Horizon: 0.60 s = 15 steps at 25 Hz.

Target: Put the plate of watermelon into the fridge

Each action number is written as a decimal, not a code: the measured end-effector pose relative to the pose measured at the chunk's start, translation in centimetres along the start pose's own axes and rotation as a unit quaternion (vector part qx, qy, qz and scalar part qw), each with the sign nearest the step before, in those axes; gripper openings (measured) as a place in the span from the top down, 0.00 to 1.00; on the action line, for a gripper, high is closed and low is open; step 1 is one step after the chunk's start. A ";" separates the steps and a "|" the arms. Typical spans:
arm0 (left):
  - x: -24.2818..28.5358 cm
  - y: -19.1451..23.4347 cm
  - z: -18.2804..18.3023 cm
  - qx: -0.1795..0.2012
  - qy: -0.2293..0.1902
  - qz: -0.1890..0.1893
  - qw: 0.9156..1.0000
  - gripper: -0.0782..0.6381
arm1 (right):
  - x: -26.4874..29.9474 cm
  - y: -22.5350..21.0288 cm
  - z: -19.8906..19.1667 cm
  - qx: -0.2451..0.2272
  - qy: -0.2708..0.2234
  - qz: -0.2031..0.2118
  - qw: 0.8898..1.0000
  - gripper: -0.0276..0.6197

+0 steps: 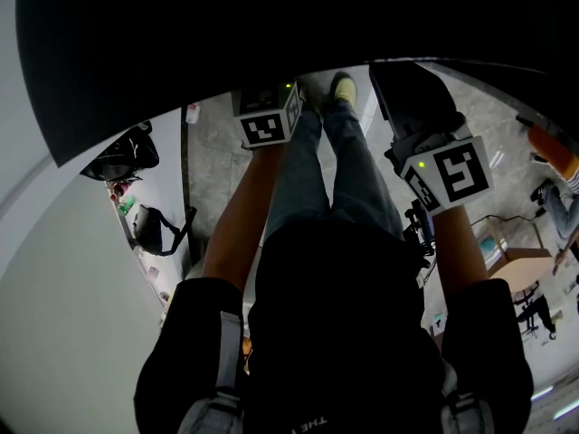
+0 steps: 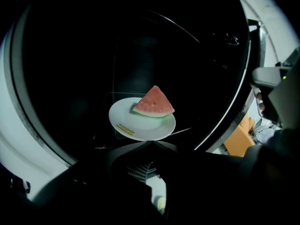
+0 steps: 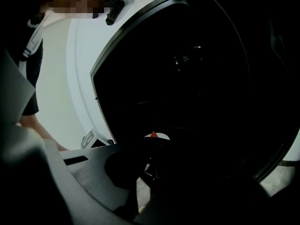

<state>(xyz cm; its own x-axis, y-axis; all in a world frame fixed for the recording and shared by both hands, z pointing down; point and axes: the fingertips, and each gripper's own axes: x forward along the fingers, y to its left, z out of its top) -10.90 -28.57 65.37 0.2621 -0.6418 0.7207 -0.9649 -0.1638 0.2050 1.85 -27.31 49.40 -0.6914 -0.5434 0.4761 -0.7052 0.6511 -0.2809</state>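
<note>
A white plate (image 2: 133,123) with a red watermelon wedge (image 2: 153,103) lies on a dark shelf inside the unlit fridge (image 2: 70,55). My left gripper (image 2: 152,143) is shut, its tips meeting just before the plate's near rim; I cannot tell if they touch it. From the right gripper view the plate (image 3: 158,136) shows small and far in the dark. The right gripper's jaws are too dark there to read. In the head view only the marker cubes show, left (image 1: 265,116) and right (image 1: 450,174), both before the fridge's black opening.
The fridge's white frame (image 2: 14,125) rings the opening. Black bags (image 1: 154,229) lie on the floor at left. An orange box (image 2: 239,137) and desks with chairs (image 1: 520,269) stand at right. The person's legs (image 1: 335,170) are below the grippers.
</note>
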 end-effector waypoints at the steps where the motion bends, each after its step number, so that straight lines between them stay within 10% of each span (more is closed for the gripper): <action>1: 0.1 0.0 0.1 -0.003 0.001 -0.001 1.000 0.88 | 0.0 0.1 -0.1 0.000 -0.001 0.001 1.000 0.94; 15: -4.3 -1.6 0.9 0.021 0.000 -0.022 1.000 0.88 | -4.7 -0.9 3.8 -0.042 -0.018 -0.021 0.999 0.94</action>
<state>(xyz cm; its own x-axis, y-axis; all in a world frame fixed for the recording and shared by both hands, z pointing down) -10.52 -26.19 61.31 0.3052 -0.6329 0.7116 -0.9519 -0.2245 0.2085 5.10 -27.35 44.21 -0.6685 -0.5886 0.4546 -0.7185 0.6689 -0.1906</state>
